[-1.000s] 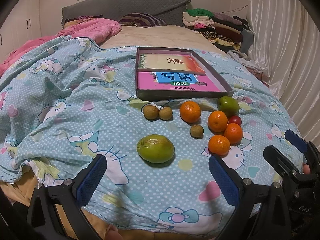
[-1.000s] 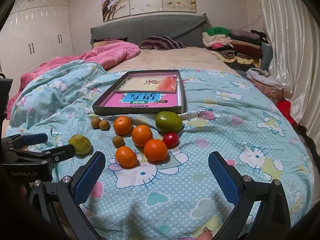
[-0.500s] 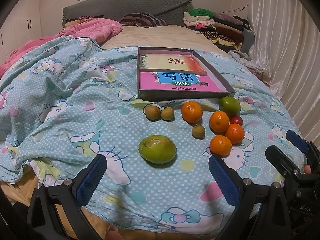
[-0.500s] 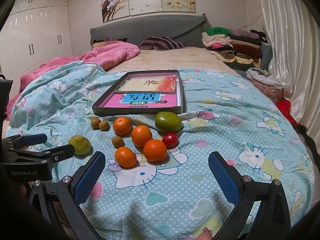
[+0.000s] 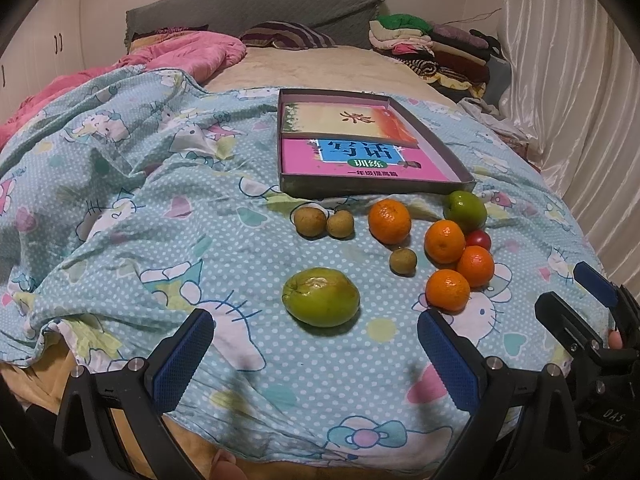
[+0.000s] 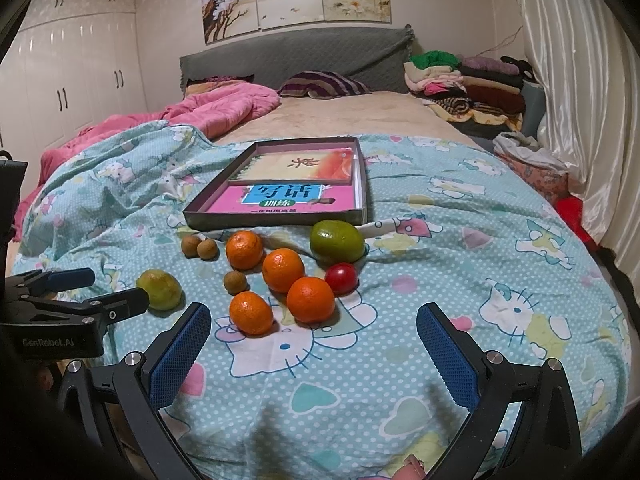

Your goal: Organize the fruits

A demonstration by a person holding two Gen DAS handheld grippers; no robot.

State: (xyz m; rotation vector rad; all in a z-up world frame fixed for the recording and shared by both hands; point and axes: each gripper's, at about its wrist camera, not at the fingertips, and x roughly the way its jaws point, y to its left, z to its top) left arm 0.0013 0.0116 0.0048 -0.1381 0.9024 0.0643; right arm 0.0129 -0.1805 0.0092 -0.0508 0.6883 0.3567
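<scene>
Both tongs gape wide, empty, poised low over the bed's foot edge. Left tongs point(image 5: 312, 344) face the lone green fruit point(image 5: 321, 297), lying apart from the rest and nearest that edge, probably the first pick. Right tongs point(image 6: 313, 338) face the cluster: four oranges point(image 6: 310, 299), a cherry tomato point(image 6: 341, 278), a second green fruit point(image 6: 337, 241), three small brown fruits point(image 6: 235, 282). All lie loose on the bedspread point(image 6: 460, 248), just short of the tray point(image 6: 276, 219), which holds only books, the likely destination.

Cotton-like printed bedspread point(image 5: 160, 208), matt; tomato point(image 6: 341, 278) glossy; oranges point(image 6: 310, 299) dimpled; curtain point(image 6: 580, 80) satiny.
</scene>
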